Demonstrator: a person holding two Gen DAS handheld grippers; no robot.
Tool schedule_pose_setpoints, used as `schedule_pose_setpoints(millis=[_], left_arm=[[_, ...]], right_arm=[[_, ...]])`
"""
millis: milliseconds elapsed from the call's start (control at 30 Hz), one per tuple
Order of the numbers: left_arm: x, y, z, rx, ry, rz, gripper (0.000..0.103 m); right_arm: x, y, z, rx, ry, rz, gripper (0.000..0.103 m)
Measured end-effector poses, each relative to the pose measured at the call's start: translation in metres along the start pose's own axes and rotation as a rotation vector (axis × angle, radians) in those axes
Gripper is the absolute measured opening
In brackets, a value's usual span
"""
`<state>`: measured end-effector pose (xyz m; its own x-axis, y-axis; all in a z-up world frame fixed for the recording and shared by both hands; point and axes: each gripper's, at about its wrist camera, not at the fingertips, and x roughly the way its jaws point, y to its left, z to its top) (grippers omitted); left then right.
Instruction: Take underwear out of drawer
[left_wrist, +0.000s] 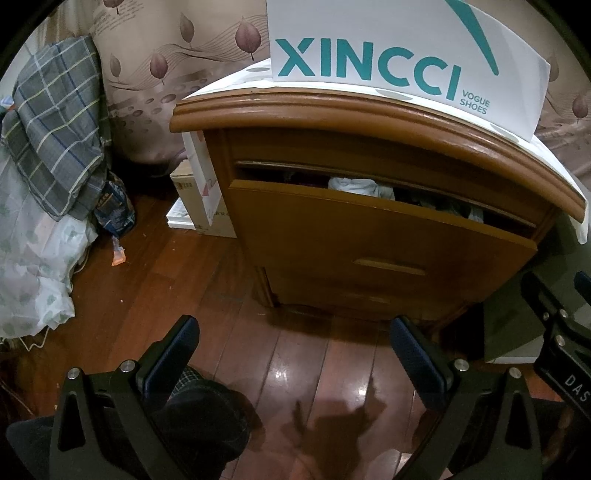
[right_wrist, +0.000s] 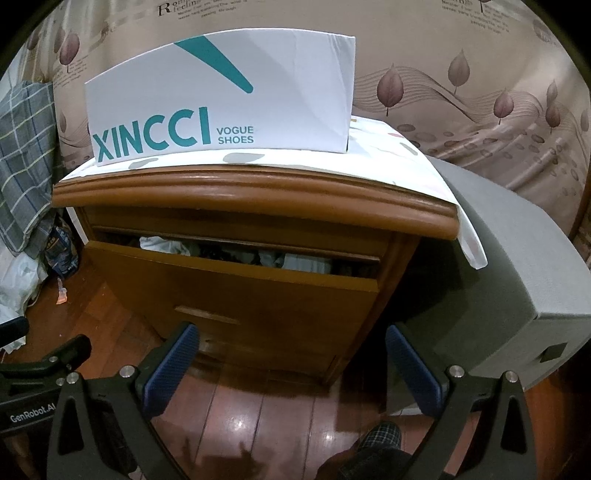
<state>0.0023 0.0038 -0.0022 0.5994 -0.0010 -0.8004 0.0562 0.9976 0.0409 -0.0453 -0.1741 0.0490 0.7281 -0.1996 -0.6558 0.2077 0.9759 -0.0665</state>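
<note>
With the drawer (right_wrist: 236, 291) only cracked ahead of both jaws, left gripper (left_wrist: 291, 354) and right gripper (right_wrist: 291, 354) gape wide, empty; next, pull its handle (right_wrist: 207, 315), I'd say.

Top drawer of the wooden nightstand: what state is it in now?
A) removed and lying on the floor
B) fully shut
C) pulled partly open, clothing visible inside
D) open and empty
C: the top drawer front stands out from the nightstand, leaving a gap where light and dark clothing shows; both grippers are open and away from it.
</note>
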Motion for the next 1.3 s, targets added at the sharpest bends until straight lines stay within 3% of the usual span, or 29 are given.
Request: schedule_pose_setpoints(millis=[1300], left_arm=[[0.0014,0.0024,-0.0015,-0.015,-0.002,0.003,0.103]], right_arm=[[0.0003,0.0003,0.0014,0.007,0.006,0.005,0.103]])
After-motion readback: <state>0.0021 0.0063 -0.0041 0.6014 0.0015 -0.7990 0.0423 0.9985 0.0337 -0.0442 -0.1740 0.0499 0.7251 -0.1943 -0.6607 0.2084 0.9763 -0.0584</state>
